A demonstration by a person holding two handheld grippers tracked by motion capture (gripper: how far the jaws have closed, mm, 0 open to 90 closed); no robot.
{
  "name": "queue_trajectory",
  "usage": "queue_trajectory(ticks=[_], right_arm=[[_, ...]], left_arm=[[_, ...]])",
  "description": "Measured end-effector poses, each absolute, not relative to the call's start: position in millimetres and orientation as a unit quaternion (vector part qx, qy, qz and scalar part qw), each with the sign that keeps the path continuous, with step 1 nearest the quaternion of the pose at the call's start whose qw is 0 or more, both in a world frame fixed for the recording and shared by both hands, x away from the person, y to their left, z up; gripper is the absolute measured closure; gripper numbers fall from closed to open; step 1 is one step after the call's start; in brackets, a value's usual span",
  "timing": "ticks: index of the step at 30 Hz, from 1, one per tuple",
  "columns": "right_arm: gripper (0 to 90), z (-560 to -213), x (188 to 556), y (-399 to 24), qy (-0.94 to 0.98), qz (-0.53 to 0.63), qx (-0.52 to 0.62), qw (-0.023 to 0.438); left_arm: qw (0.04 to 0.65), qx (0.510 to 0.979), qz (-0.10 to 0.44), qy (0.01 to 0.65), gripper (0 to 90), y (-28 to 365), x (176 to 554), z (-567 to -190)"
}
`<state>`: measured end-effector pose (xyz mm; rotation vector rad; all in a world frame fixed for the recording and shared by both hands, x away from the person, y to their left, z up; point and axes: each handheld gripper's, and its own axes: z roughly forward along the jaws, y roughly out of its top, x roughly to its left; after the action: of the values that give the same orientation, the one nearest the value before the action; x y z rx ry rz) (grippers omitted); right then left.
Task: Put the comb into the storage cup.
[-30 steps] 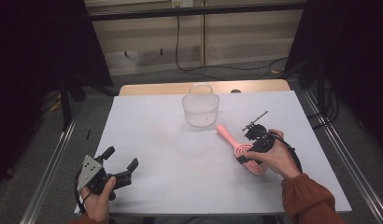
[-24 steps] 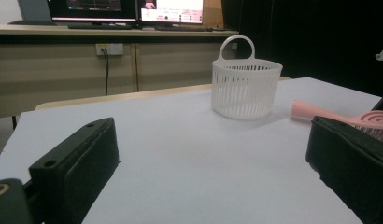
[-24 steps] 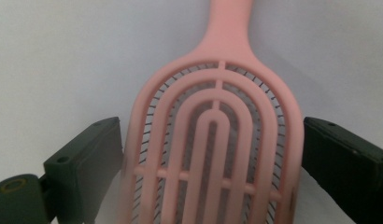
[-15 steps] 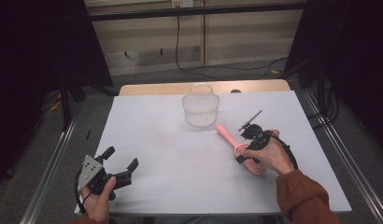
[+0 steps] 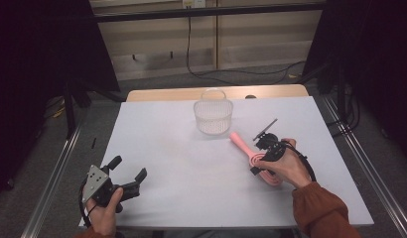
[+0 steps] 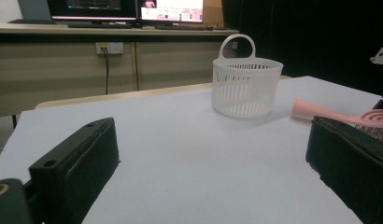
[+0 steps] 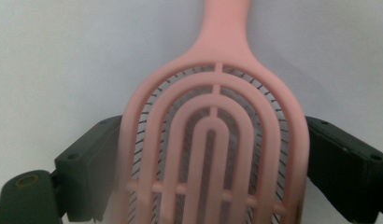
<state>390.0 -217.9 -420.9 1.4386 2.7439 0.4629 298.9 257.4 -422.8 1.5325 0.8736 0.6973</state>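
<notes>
the right gripper (image 5: 263, 153) has its jaws set on either side of the wide head of the pink hairbrush (image 7: 213, 140); in the right gripper view the two black jaws flank the head's edges, close against them, and whether they press on it cannot be told. these jaws have just been opening a little, with the brush head between them. the brush lies flat on the white surface (image 5: 191, 163), its handle pointing away from the jaws toward the white basket (image 5: 213, 117), which stands upright near the far edge, apart from the handle tip. the left gripper (image 5: 126, 174) sits low at the near left corner, well apart from the brush, its jaws wide open with nothing between them.
</notes>
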Motion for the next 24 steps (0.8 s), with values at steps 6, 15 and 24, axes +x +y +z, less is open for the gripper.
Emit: queue_trajectory(ticks=[6,15,24], right_arm=[[16.5,-424.5,389.5,-215.0,0.876,0.147,0.459,-0.002],[18.3,-423.3,388.4,-214.8,0.876,0.143,0.460,0.008],[19.0,-420.0,387.1,-215.7,0.874,0.144,0.464,0.016]], left_arm=[[0.582,0.657,0.297,0.376,2.7,257.8,299.1,-423.0],[0.583,0.657,0.297,0.375,2.7,257.8,298.9,-423.1],[0.583,0.658,0.296,0.375,2.6,257.8,299.0,-423.2]])
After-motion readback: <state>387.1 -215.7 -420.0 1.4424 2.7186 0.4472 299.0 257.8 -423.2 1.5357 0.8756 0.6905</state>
